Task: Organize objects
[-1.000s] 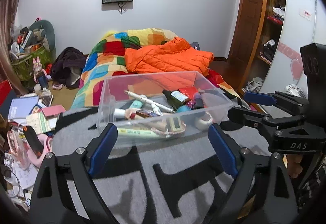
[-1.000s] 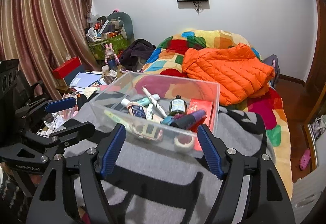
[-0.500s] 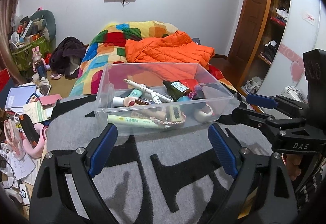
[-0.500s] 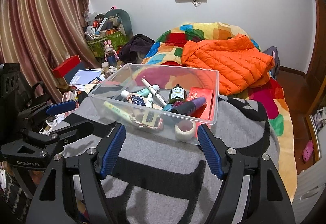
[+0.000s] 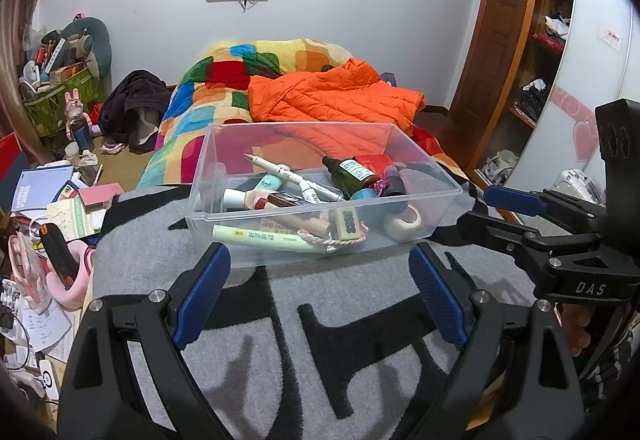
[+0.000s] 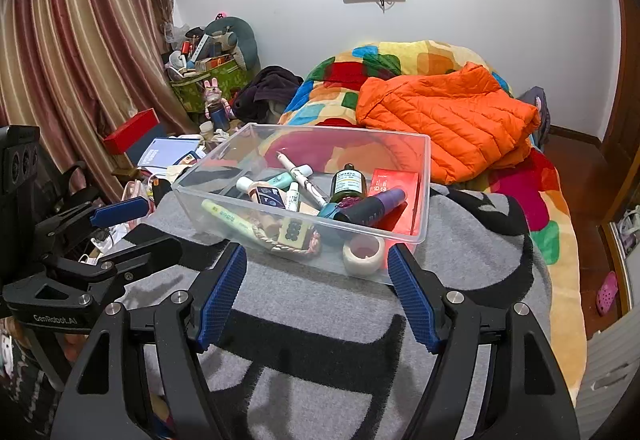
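Note:
A clear plastic bin [image 5: 200, 200] stands on a grey and black blanket [image 5: 320, 340]; it also shows in the right wrist view [image 6: 422, 200]. It holds several small items: a white pen [image 5: 288, 176], a dark green bottle [image 5: 348, 176], a pale green tube [image 5: 264, 238], a tape roll [image 5: 402, 222], a red box [image 6: 394, 184] and a purple tube [image 6: 372, 208]. My left gripper [image 5: 320, 296] is open and empty in front of the bin. My right gripper [image 6: 318, 294] is open and empty, also in front of it.
An orange jacket [image 5: 332, 100] lies on a colourful quilt [image 5: 224, 80] behind the bin. Books, papers and clutter [image 5: 52, 208] cover the floor at the left. A wooden wardrobe [image 5: 520, 60] stands at the right. Curtains [image 6: 80, 60] hang at the far left.
Both grippers have drawn back and up from the bin, so it sits farther ahead and I look down into it more. The bin and its contents have not moved.

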A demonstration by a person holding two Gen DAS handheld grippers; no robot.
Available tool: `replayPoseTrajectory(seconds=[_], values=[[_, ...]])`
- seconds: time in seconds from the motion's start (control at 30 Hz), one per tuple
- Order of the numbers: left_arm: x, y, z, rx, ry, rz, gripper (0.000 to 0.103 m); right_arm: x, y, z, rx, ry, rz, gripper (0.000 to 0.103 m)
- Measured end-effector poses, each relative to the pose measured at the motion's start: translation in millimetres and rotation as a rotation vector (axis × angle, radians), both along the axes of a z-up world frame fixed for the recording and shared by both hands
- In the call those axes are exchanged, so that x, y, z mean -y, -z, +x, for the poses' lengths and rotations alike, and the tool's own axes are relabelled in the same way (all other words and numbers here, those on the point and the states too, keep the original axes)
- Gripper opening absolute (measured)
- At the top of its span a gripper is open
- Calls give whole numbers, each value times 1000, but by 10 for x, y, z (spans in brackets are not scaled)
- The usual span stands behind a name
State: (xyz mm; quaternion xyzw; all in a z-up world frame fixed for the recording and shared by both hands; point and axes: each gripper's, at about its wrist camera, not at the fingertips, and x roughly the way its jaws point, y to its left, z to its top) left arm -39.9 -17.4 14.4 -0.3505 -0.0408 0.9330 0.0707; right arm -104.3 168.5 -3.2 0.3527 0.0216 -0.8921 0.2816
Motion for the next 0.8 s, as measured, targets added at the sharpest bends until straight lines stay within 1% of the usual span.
replayPoseTrajectory(seconds=[0.07,0.17,0.4,0.6,0.8], values=[[0,0,-3,1,-4,1,92,4,4,-1,0,-1,0,70],[17,1,-10,5,-18,5,96,15,10,7,0,-4,0,70],[47,3,7,6,-28,4,97,38,9,9,4,-6,-3,70],[54,20,8,22,-29,9,97,58,-8,24,0,-10,-3,70],[49,29,21,29,-17,13,97,57,-10,30,1,-10,-3,70]])
